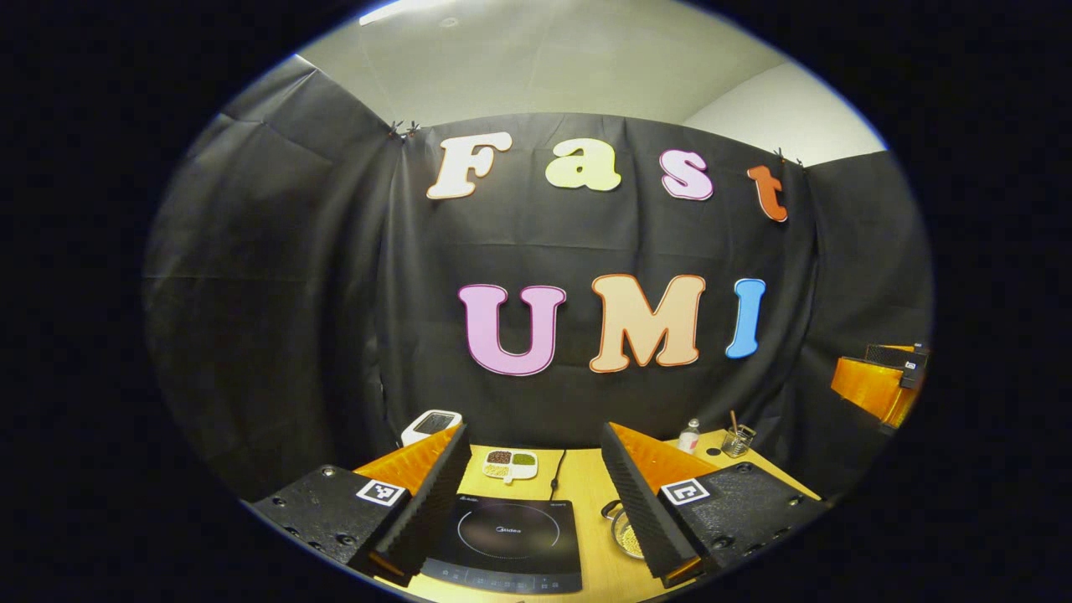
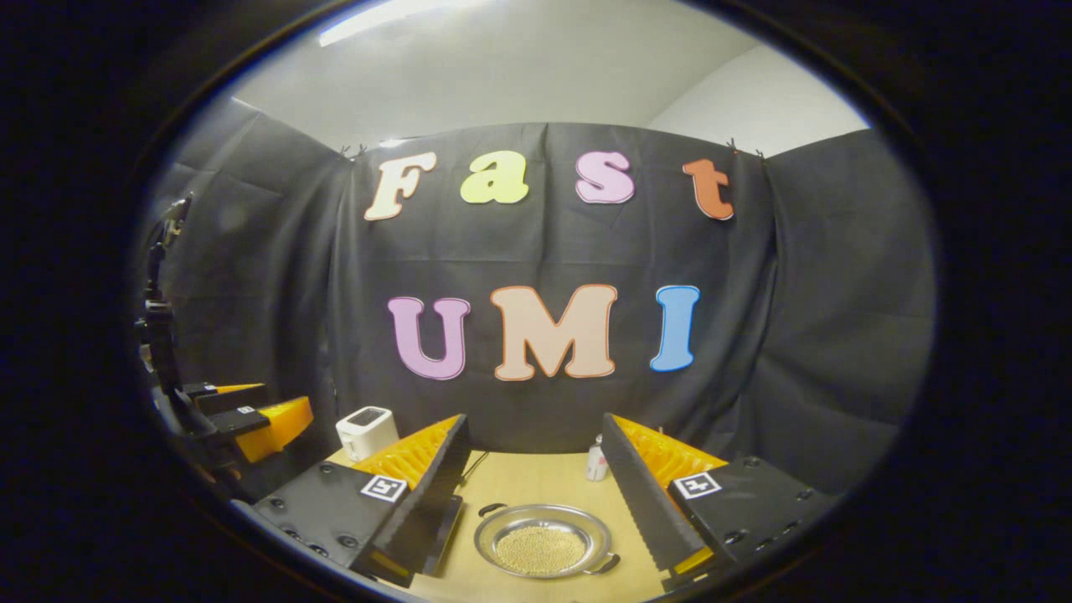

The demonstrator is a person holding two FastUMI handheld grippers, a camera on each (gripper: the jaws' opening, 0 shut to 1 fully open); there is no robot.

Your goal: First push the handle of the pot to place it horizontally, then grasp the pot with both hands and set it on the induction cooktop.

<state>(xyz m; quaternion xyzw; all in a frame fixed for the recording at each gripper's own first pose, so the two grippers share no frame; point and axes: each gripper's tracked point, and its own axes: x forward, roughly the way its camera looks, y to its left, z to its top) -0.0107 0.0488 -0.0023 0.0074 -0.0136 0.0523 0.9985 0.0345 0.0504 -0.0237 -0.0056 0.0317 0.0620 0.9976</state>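
A shallow steel pot holding small yellow grains sits on the wooden table, low between the open fingers of my right gripper and apart from both. One of its two loop handles points far-left, the other near-right, so they lie on a diagonal. In the left gripper view the black induction cooktop lies low between the open fingers of my left gripper, with nothing held. Part of the pot peeks out beside its right finger. An edge of the cooktop lies left of the pot.
At the back of the table stand a white toaster-like box, a small bottle, a white divided dish of beans and a wire holder with sticks. The cooktop's cord runs back. The other gripper hovers left.
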